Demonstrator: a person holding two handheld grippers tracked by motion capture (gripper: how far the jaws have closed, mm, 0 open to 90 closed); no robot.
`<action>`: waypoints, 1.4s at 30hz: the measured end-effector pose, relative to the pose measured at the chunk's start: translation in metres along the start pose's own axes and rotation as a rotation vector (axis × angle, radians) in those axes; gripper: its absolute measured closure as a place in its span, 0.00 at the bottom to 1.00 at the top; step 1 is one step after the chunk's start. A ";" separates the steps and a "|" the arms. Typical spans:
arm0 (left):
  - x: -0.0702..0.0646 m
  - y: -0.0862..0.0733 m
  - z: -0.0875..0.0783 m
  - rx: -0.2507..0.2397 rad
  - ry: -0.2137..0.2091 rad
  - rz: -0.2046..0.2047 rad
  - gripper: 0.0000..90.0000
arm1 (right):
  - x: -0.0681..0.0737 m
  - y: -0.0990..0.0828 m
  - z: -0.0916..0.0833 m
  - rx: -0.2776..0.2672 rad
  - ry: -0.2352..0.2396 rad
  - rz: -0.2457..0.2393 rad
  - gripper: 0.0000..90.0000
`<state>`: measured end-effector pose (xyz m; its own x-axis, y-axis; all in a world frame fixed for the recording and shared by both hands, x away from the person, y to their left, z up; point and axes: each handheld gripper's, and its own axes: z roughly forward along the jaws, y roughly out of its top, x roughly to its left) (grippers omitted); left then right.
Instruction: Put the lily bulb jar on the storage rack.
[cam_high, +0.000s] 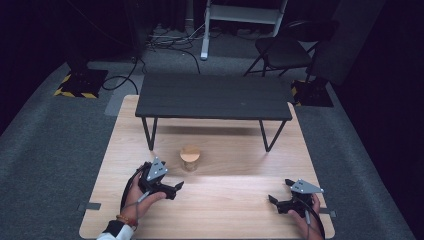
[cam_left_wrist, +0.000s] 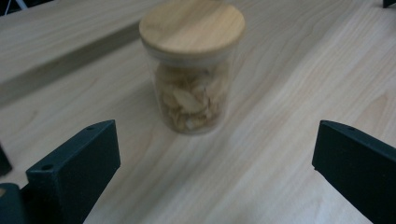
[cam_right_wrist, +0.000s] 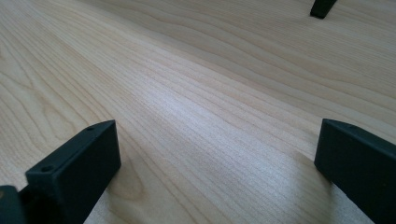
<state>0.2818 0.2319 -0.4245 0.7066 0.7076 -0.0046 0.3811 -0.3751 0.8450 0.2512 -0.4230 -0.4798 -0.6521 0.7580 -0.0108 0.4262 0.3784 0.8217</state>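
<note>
While the left gripper (cam_high: 176, 188) points at the jar (cam_high: 190, 157) nearby, jaws apart, the right gripper (cam_high: 280, 196) rests on the table (cam_high: 235, 210), jaws apart too.

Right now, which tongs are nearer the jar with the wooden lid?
Left. The left tongs sit open just in front of the jar, which stands between their jaws' line of sight. The right tongs are open far off to its right.

Left gripper view is kinda soft: the jar (cam_left_wrist: 192, 70) is blurry, so the pale bits inside could be chips or nuts, can't tell. Both black jaws run off the bottom edge there. In the high view the jar (cam_high: 190, 157) is too tiny to see contents, and the right hand (cam_high: 307, 212) gets cropped at the bottom.
</note>
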 end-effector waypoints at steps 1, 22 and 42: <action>0.003 0.006 0.003 0.003 -0.012 -0.004 0.01 | 0.000 0.000 0.000 0.000 0.000 0.000 0.00; 0.014 0.064 0.067 0.113 -0.034 0.122 0.04 | -0.001 -0.001 -0.001 0.000 0.001 -0.001 0.00; 0.013 0.071 0.062 0.111 -0.040 0.160 0.27 | -0.001 -0.001 -0.001 0.000 0.002 0.000 0.00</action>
<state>0.3553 0.1777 -0.3974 0.7859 0.6100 0.1014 0.3241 -0.5459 0.7726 0.2509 -0.4241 -0.4798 -0.6531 0.7572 -0.0096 0.4262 0.3781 0.8218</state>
